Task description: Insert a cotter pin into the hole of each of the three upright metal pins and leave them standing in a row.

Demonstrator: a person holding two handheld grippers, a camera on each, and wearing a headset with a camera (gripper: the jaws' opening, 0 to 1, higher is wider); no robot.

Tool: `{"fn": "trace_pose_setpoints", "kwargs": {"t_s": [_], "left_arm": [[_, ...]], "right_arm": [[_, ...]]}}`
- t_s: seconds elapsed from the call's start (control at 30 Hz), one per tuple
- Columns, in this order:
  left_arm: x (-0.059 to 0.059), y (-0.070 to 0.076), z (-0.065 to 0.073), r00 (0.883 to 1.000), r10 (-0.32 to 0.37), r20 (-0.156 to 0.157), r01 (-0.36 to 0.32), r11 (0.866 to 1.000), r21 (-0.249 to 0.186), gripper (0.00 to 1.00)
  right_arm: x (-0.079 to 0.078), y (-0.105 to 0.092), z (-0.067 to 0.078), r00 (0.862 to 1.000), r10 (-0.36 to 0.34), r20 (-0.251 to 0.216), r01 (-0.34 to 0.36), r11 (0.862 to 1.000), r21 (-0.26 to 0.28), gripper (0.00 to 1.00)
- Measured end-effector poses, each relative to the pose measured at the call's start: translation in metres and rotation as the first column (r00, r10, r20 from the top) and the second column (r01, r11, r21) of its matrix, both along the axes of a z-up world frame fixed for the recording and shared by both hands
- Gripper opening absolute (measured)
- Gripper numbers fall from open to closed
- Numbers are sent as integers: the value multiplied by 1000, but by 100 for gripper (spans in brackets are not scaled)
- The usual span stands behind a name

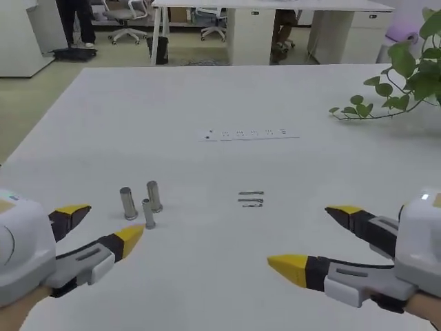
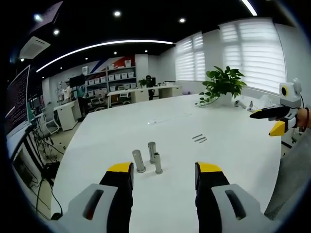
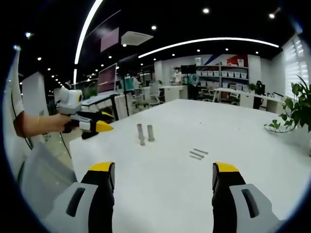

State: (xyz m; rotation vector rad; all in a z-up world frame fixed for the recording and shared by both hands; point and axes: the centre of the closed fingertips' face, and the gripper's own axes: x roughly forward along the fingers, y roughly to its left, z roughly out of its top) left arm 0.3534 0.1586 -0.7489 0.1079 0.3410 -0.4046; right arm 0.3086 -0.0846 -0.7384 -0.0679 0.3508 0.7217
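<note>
1. Three metal pins (image 1: pixel 153 196) stood upright on the white table (image 1: pixel 207 89), left of centre in the head view. They were bunched in a tight triangle rather than a row.
2. Three cotter pins (image 1: pixel 251 199) lay flat and parallel on the table to the right of the metal pins, well apart from them.
3. The left gripper (image 1: pixel 102 224) hovered above the table on the person's side of the metal pins, near them. Its yellow-tipped jaws were spread apart with nothing between them.
4. The right gripper (image 1: pixel 311 236) hovered to the right of the cotter pins and nearer the person. Its jaws were also wide apart and empty.
5. Beyond the pins, a white power strip (image 1: pixel 251 134) lay across the middle of the table.
6. A leafy plant (image 1: pixel 406 76) trailed over the table's far right edge.
7. Past the table stood office desks and chairs (image 1: pixel 127 14).
</note>
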Motion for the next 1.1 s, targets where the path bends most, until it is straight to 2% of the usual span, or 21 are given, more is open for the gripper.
{"fn": "trace_pose_setpoints", "kwargs": {"t_s": [0.23, 0.6, 0.73, 0.83, 0.97, 1.1], "left_arm": [[19, -3, -17, 1000, -2, -15, 3, 1000, 24, 39], [44, -12, -47, 998, -16, -59, 19, 999, 49, 32], [53, -13, -56, 997, -16, -72, 20, 999, 45, 30], [60, -15, -65, 996, -26, -88, 32, 997, 70, 27], [70, -16, -72, 995, -30, -95, 35, 998, 59, 25], [74, -18, -81, 993, -35, -109, 42, 997, 61, 23]], "right_arm": [[2, -1, 0, 1000, -4, 0, 4, 1000, 8, 84], [5, -1, -2, 1000, -8, -8, 8, 1000, 19, 82], [6, -2, -4, 1000, -11, -15, 11, 1000, 18, 81], [7, -2, -6, 1000, -17, -20, 17, 1000, 21, 81], [8, -1, -8, 999, -23, -27, 24, 999, 25, 80], [8, -1, -12, 999, -27, -35, 28, 999, 26, 80]]}}
